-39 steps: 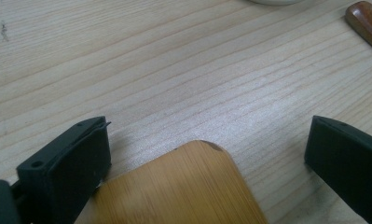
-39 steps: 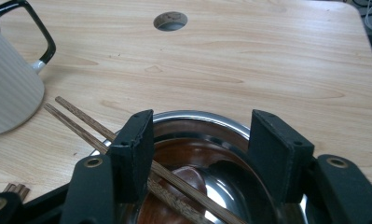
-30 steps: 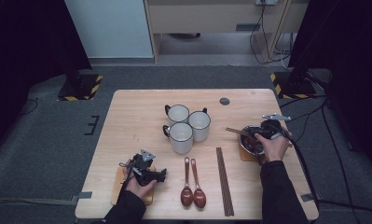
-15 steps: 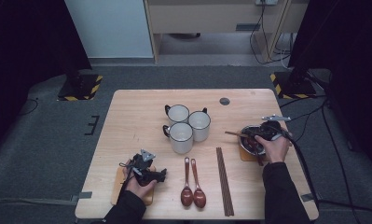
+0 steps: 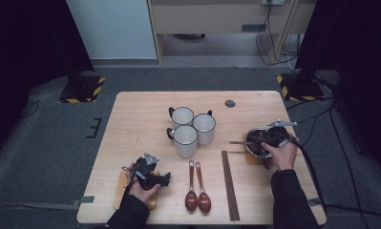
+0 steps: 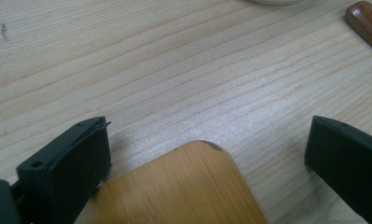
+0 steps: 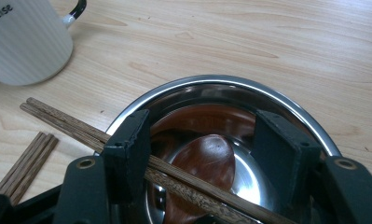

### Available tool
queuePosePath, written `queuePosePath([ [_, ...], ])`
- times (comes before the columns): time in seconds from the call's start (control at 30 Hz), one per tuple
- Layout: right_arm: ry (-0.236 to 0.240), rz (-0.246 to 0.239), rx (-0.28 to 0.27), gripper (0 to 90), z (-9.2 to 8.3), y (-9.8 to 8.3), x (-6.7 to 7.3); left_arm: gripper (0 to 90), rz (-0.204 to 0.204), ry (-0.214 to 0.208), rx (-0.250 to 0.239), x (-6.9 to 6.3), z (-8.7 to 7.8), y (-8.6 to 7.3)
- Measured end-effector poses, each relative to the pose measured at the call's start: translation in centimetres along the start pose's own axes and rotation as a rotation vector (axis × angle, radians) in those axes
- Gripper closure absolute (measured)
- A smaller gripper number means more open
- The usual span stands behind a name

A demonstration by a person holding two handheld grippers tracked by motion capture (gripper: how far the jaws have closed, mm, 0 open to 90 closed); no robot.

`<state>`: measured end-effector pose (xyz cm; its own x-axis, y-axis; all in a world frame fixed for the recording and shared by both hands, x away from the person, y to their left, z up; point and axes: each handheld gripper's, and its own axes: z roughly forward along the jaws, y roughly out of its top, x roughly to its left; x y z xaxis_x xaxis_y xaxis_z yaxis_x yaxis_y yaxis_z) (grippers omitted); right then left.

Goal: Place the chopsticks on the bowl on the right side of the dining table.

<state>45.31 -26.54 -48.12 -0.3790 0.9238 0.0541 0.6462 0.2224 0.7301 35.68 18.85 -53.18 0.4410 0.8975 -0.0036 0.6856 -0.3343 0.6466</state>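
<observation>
Landmark: the steel bowl [image 5: 260, 142], sitting on a small wooden coaster [image 5: 251, 157] near the right edge of the table [image 5: 140, 114].

Right gripper [image 7: 202, 140]: hovering directly over the bowl, held by the person's right hand [image 5: 280, 151]. Its jaws are standing partly open, one to each side of the bowl's hollow, pressing on nothing. A pair of chopsticks [image 7: 72, 125] is lying across the bowl's rim, passing under the left jaw and jutting out toward the mugs. A wooden spoon [image 7: 206, 163] is resting inside the bowl, between the jaws but below them.

Around the bowl:
- Three white mugs [image 5: 192, 130], standing clustered to its left, toward the table's middle; one is showing at the top-left corner of the right gripper view, cut off by the frame.
- Another pair of chopsticks [image 5: 229, 183], lying flat just left of and nearer the person than the bowl.
- Two wooden spoons [image 5: 196, 191], lying side by side farther left again.
- A round dark disc [image 5: 230, 103], sitting beyond the bowl toward the far edge.

Left gripper [image 5: 150, 172]: resting well apart from the bowl, at the table's near-left part, over a bamboo coaster [image 6: 188, 186]. Its jaws are standing wide open with the coaster's rounded corner between them, untouched.

Hard to make out: the gripper body and hand are covering much of the bowl in the high view; the spoon's handle is hidden behind the chopsticks and the gripper.
</observation>
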Motion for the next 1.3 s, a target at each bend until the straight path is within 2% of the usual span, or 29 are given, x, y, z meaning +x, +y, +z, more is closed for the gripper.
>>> queuePosePath([
  [0.37, 0.012, -0.029, -0.003, 37.2, -0.6, -0.2, 0.3, 0.0, 0.000, 0.000, 0.001, 0.0, 0.0, 0.0],
  [0.6, 0.019, -0.011, -0.087, 38.7, -2.2, -0.1, 0.1, 0.0, 0.000, 0.000, 0.000, 0.0, 0.0, 0.0],
  [0.77, 0.012, 0.016, -0.128, 42.2, -4.1, -1.0, -0.4, 0.0, 0.000, 0.000, 0.001, 0.0, 0.0, 0.0],
  [1.0, -0.005, 0.062, -0.130, 46.8, -5.5, -2.7, -1.7, 0.0, 0.000, 0.000, 0.001, 0.0, 0.0, 0.0],
  [1.3, -0.004, 0.074, -0.109, 56.8, -5.6, -4.0, -2.2, 0.0, 0.000, 0.001, 0.001, 0.0, 0.0, 0.0],
])
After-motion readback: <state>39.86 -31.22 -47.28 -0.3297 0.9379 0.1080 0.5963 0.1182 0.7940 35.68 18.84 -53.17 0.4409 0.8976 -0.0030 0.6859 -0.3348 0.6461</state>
